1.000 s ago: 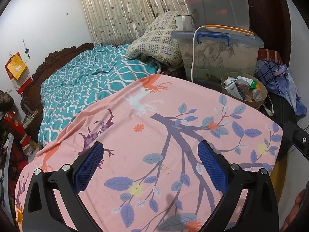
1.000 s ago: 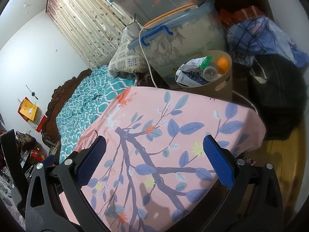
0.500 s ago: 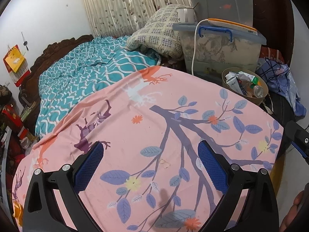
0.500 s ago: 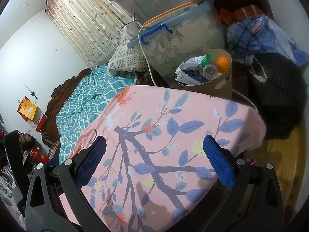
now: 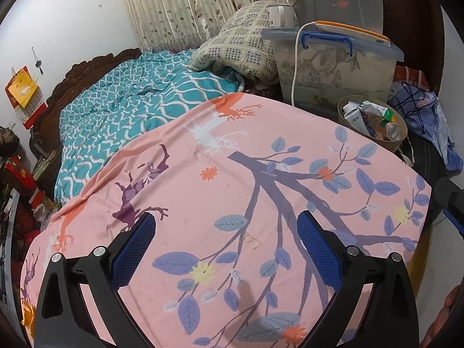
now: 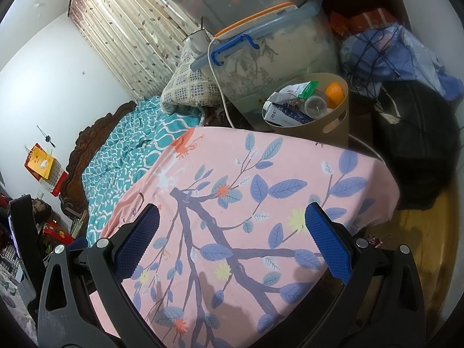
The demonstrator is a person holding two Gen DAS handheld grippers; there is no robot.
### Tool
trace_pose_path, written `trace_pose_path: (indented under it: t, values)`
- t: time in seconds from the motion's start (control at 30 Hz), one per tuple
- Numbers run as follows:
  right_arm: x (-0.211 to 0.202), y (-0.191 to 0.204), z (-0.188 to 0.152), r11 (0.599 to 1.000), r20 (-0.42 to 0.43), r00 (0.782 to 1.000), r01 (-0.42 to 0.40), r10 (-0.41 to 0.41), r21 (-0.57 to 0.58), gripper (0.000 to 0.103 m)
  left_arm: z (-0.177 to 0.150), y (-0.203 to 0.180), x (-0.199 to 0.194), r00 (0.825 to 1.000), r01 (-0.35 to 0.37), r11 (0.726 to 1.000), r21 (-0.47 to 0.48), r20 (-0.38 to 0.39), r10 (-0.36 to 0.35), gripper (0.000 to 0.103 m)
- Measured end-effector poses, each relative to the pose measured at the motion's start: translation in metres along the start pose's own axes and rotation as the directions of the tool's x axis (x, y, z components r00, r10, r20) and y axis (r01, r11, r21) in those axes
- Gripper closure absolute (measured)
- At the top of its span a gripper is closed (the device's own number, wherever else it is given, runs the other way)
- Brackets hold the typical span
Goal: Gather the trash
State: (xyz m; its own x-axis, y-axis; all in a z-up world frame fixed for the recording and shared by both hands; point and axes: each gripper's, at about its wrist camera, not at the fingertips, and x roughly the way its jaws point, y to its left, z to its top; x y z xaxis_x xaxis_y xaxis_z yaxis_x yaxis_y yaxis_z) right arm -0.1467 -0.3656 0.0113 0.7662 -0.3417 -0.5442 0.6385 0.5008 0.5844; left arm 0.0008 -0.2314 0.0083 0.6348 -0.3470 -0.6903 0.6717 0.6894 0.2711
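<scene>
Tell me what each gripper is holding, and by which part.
Nothing is held. The left gripper and the right gripper are both open and empty above the pink leaf-print bedsheet.

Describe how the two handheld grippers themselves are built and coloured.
Both look identical. The left gripper and right gripper each have black angular plastic arms with slot cut-outs and silver round bolt heads at the joints. Each finger carries a long blue pad with a fine mesh texture. No cables or sleeves show.
</scene>
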Motion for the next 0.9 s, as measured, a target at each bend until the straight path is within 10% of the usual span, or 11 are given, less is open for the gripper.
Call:
trace_pose_path:
  t: [0.9]
  values:
    - [0.0069,0.0005,-0.003,1.0,-0.026,1.0,-0.005,0.005,0.007,0.004,-0.004,0.0009,0.0065,1.0,-0.015,1.0,0.022,-0.025,0.015,0.009]
